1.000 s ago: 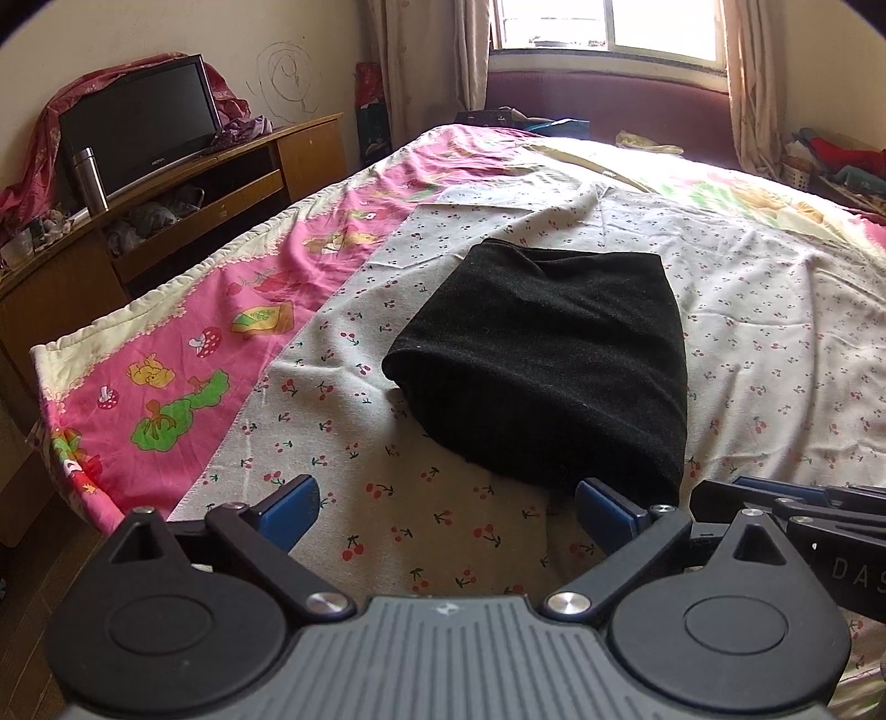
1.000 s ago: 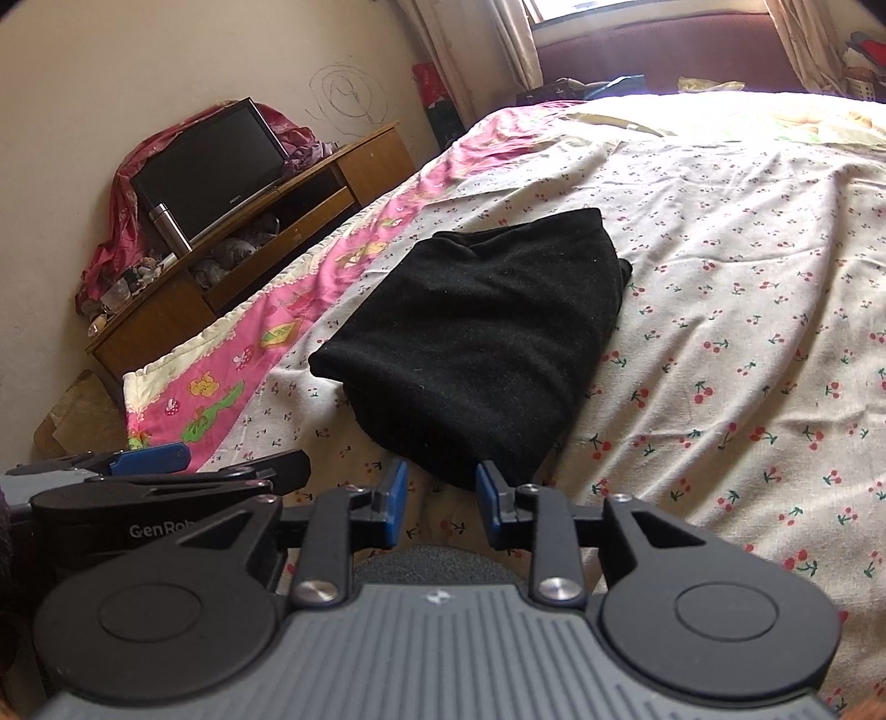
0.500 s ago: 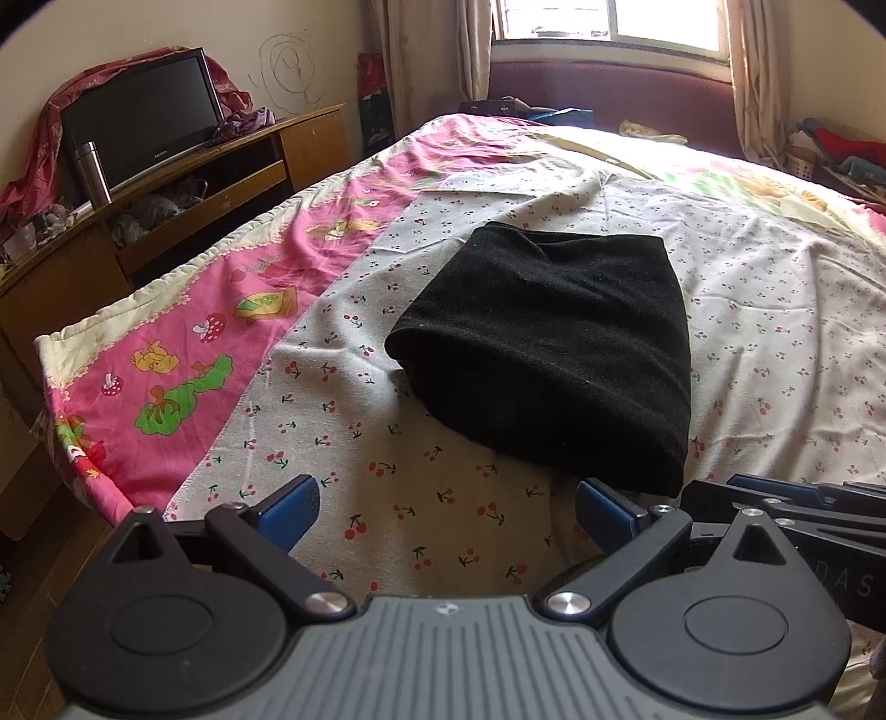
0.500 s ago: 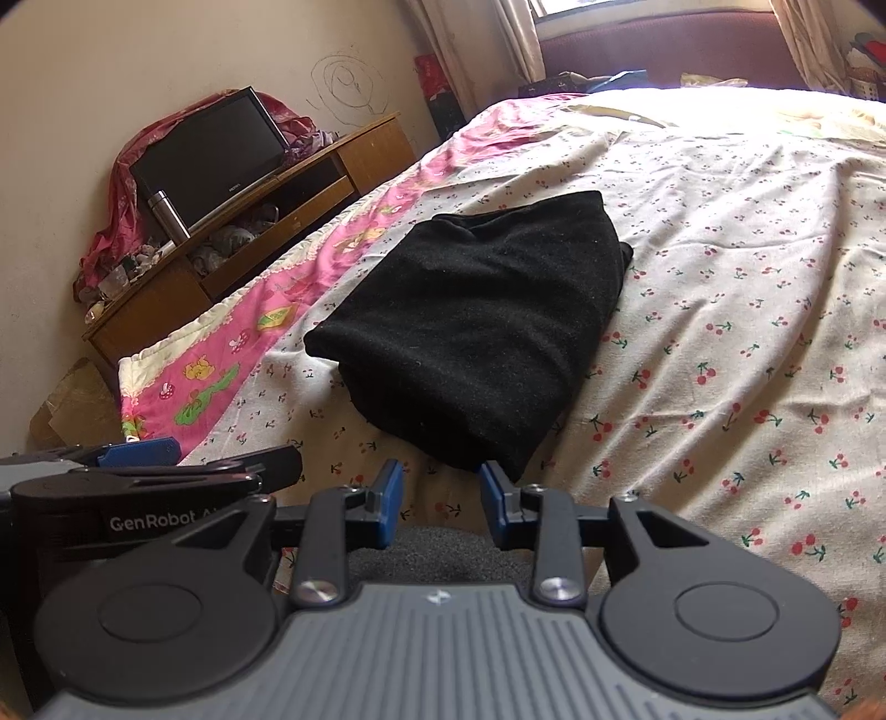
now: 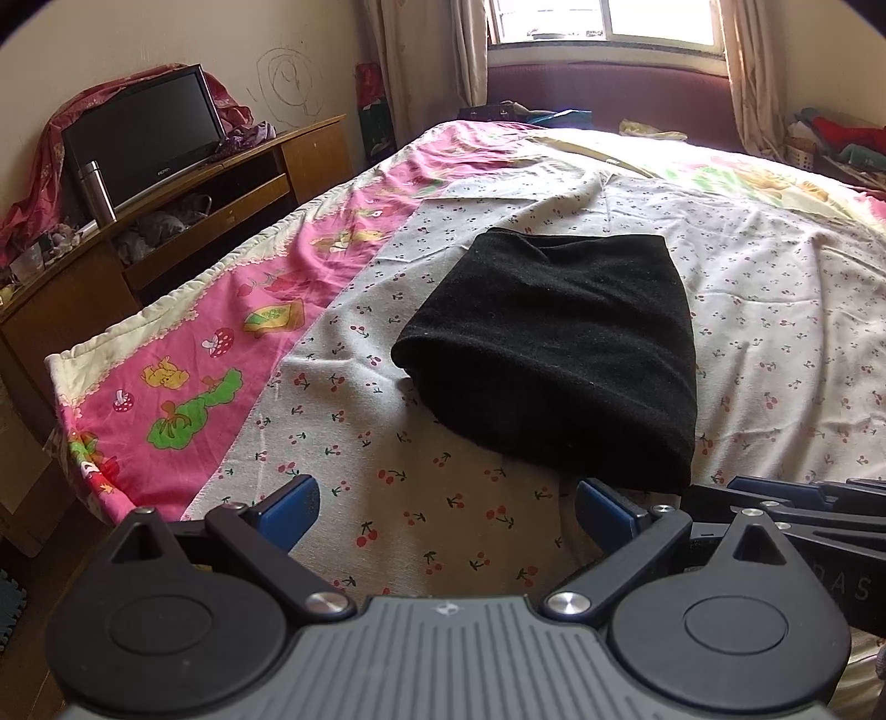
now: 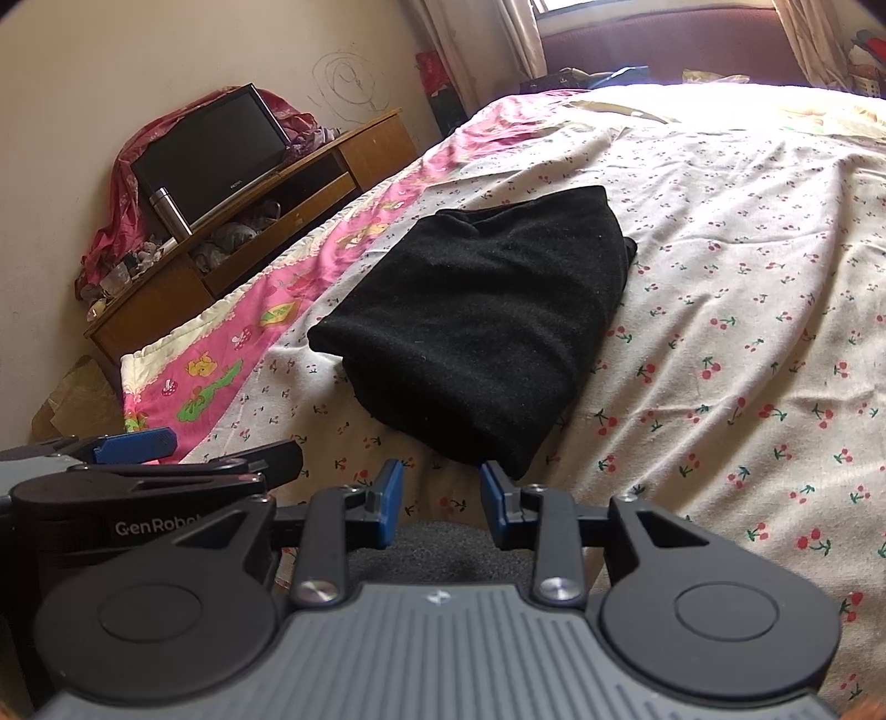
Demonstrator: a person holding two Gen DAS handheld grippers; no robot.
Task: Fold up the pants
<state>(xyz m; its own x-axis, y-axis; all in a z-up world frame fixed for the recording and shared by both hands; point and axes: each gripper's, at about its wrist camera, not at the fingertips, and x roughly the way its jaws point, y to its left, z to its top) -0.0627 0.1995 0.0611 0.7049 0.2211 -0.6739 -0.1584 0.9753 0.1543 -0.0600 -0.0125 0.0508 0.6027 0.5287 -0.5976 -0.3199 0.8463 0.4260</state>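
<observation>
One pair of black pants (image 5: 554,354) lies in the middle of the left wrist view, already folded into a compact, thick bundle on the cherry-print sheet (image 5: 415,498). I judge the folding as finished or almost finished; at most a small tidying of the edges is left. At the bottom of this frame the left gripper (image 5: 447,512) has its two blue pads spread wide with nothing between them, only the sheet below. At the lower right edge a part of the right gripper (image 5: 786,498) enters the frame. In the upper left I count one television (image 5: 144,138) and one metal flask (image 5: 97,191) on one wooden cabinet (image 5: 183,221), and one window (image 5: 603,22) at the top.

In the right wrist view the same single bundle (image 6: 476,327) lies in the centre, its near corner just above the right gripper (image 6: 437,501). These jaws stand a little apart and pinch nothing; the cloth is not between them. The left gripper (image 6: 166,459) shows at the lower left. One pink blanket (image 6: 221,376) lies left of the pants.
</observation>
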